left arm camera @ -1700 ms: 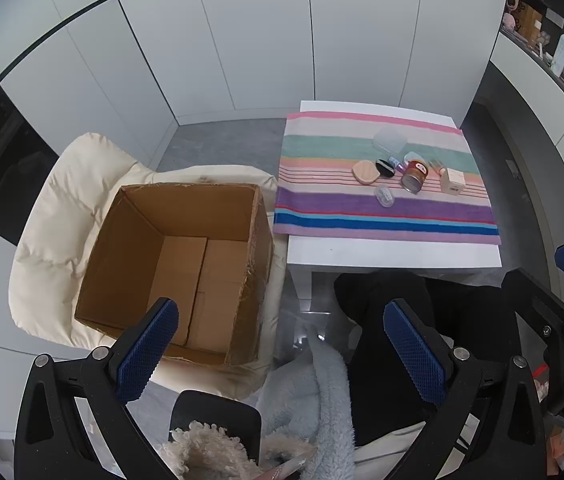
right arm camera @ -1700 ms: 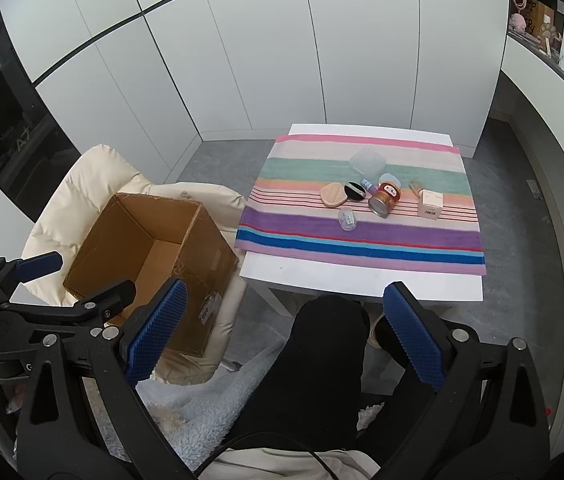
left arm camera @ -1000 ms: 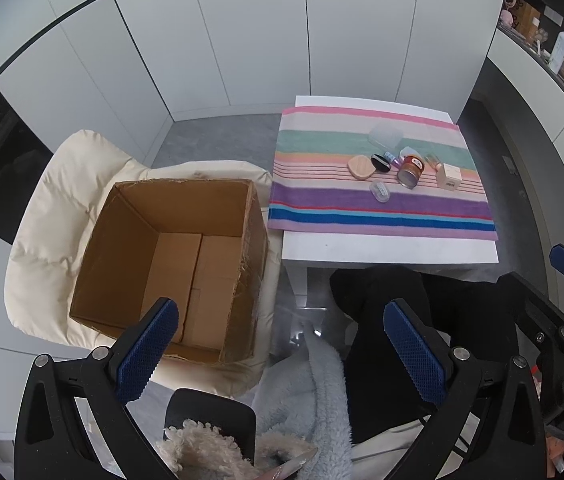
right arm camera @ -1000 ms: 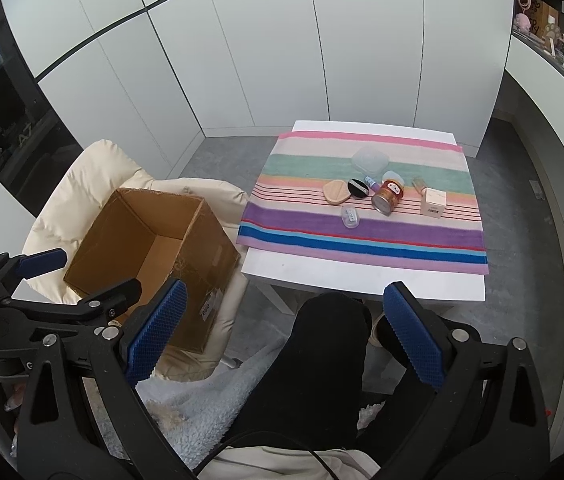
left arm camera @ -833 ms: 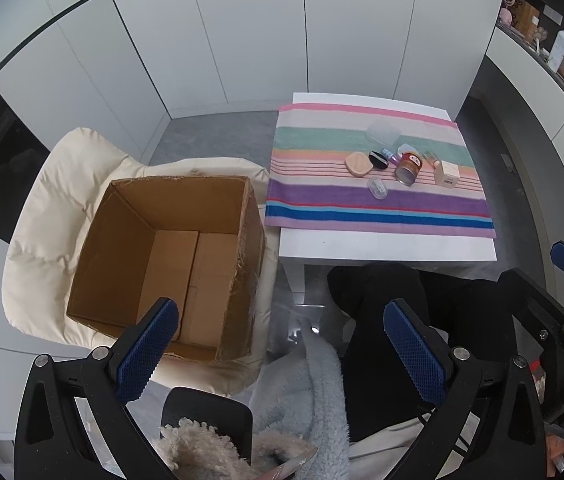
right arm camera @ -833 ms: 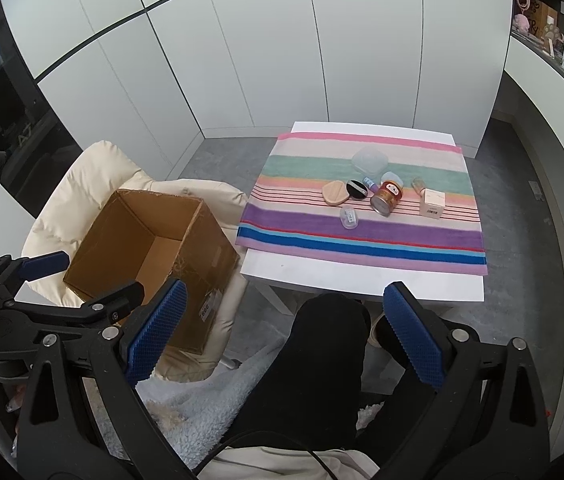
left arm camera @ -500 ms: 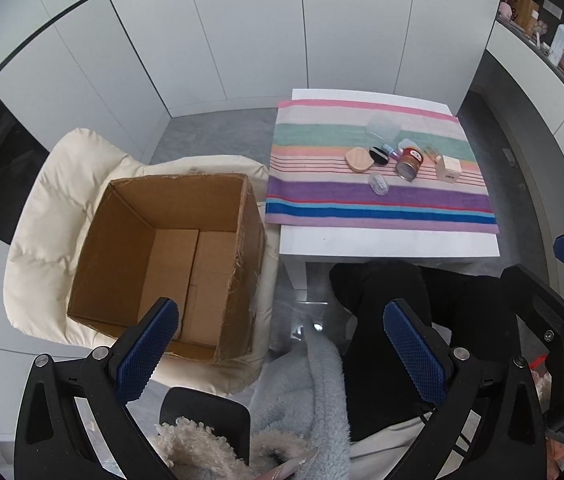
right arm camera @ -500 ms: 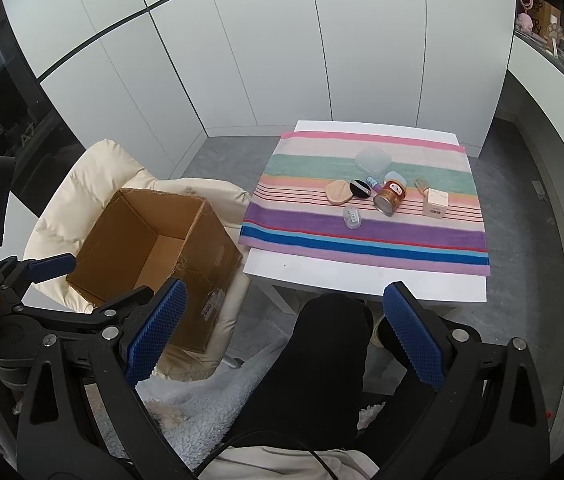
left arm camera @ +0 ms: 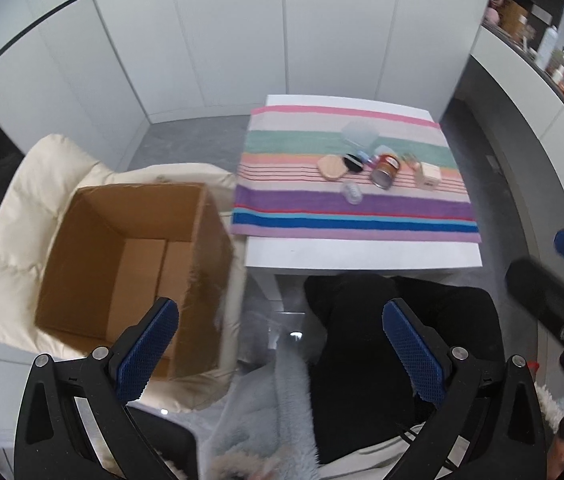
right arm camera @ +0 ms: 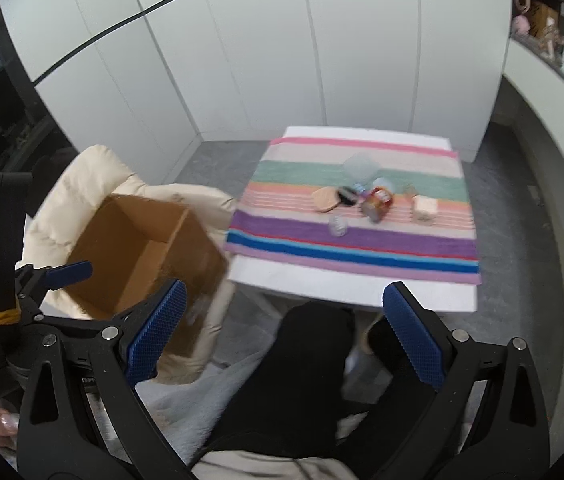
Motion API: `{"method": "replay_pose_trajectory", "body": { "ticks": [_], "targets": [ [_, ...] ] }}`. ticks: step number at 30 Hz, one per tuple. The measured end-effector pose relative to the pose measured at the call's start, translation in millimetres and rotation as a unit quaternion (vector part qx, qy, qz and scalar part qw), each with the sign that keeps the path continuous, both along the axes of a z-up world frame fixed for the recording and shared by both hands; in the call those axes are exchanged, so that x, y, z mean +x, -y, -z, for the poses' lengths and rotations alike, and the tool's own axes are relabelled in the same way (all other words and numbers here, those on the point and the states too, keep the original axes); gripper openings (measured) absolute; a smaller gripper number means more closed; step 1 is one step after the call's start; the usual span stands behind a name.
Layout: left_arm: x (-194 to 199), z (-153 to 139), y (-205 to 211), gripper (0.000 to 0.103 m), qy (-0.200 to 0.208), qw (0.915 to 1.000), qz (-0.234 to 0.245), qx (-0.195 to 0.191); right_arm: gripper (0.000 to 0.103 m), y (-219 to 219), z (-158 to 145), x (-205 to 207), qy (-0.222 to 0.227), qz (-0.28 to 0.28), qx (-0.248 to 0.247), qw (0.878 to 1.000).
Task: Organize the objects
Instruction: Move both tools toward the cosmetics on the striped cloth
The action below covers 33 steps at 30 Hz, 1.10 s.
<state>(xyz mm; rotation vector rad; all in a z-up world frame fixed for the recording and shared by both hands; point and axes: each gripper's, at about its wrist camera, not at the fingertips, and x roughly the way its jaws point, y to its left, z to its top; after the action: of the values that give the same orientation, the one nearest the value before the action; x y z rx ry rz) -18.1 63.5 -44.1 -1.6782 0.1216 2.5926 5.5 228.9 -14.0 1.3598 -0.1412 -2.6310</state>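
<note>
Small objects sit in a cluster on a striped cloth (left arm camera: pixel 354 216) on a white table: a beige compact (left arm camera: pixel 330 166), a black round case (left arm camera: pixel 353 163), a brown jar on its side (left arm camera: pixel 385 170), a clear container (left arm camera: pixel 359 133), a small clear jar (left arm camera: pixel 352 193) and a cream box (left arm camera: pixel 429 174). An open, empty cardboard box (left arm camera: pixel 133 264) rests on a cream chair to the left. My left gripper (left arm camera: pixel 279 344) is open and empty, held high and well short of the table. My right gripper (right arm camera: pixel 282 330) is open and empty too. The cluster (right arm camera: pixel 366 200) and box (right arm camera: pixel 141 252) show in the right wrist view.
The person's black-clad legs (left arm camera: pixel 362 332) and a fluffy pale blue garment (left arm camera: pixel 265 412) lie below the grippers. White cabinet doors (left arm camera: pixel 282 32) back the table. A shelf with bottles (left arm camera: pixel 550 48) runs along the right.
Both views have shifted a little and the right wrist view is now blurred with motion; the table cluster sits lower in it. Both grippers stay open and empty.
</note>
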Motion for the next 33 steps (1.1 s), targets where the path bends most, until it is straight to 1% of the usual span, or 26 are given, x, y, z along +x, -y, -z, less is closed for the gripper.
{"method": "replay_pose_trajectory", "body": {
  "ticks": [3, 8, 12, 16, 18, 21, 23, 25, 27, 29, 31, 33],
  "targets": [
    [-2.9, 4.9, -11.7, 0.102, 0.001, 1.0000, -0.002, 0.006, 0.100, -15.2, 0.0, -0.9, -0.012, 0.014, 0.022, 1.000],
    [-6.5, 1.8, -35.5, 0.102, -0.023, 0.9997, -0.008, -0.009, 0.100, -49.5, 1.6, -4.2, -0.017, 0.033, 0.025, 0.999],
    [-14.5, 2.1, -58.5, 0.102, -0.023, 0.9997, 0.005, 0.004, 0.100, -83.8, 6.6, -8.4, -0.015, 0.053, 0.020, 0.998],
    [-32.4, 5.7, -88.4, 0.102, -0.005, 0.9993, 0.023, 0.030, 0.100, -121.1, 13.1, -13.0, -0.012, 0.077, 0.014, 0.997],
    [-40.0, 5.5, -102.0, 0.102, -0.009, 0.9992, 0.027, 0.029, 0.100, -135.0, 15.9, -12.6, -0.012, 0.087, 0.016, 0.996],
    [-52.5, 7.0, -126.2, 0.102, -0.022, 0.9987, 0.042, 0.018, 0.100, -156.0, 21.9, -18.8, -0.016, 0.104, 0.020, 0.994],
    [-61.3, 13.2, -144.2, 0.101, -0.026, 0.9980, 0.059, 0.003, 0.100, -166.3, 27.1, -25.6, -0.020, 0.112, 0.019, 0.993],
    [-68.3, 19.9, -156.6, 0.088, -0.025, 0.9969, 0.071, -0.020, 0.100, -180.0, 36.1, -34.7, -0.020, 0.127, 0.013, 0.992],
    [-77.9, 30.7, -167.4, 0.088, -0.027, 0.9957, 0.079, -0.039, 0.100, -190.1, 43.0, -39.6, -0.025, 0.146, 0.015, 0.989],
    [-87.2, 41.1, -170.6, 0.088, -0.024, 0.9962, 0.075, -0.037, 0.100, -200.5, 53.5, -48.9, -0.026, 0.168, 0.027, 0.985],
    [-97.9, 53.6, -169.4, 0.088, -0.012, 0.9971, 0.072, -0.023, 0.100, -206.7, 63.5, -60.1, -0.020, 0.161, 0.028, 0.986],
    [-108.9, 68.2, -166.0, 0.088, -0.006, 0.9975, 0.070, -0.004, 0.100, -212.8, 79.0, -72.5, -0.007, 0.146, 0.007, 0.989]
  ]
}}
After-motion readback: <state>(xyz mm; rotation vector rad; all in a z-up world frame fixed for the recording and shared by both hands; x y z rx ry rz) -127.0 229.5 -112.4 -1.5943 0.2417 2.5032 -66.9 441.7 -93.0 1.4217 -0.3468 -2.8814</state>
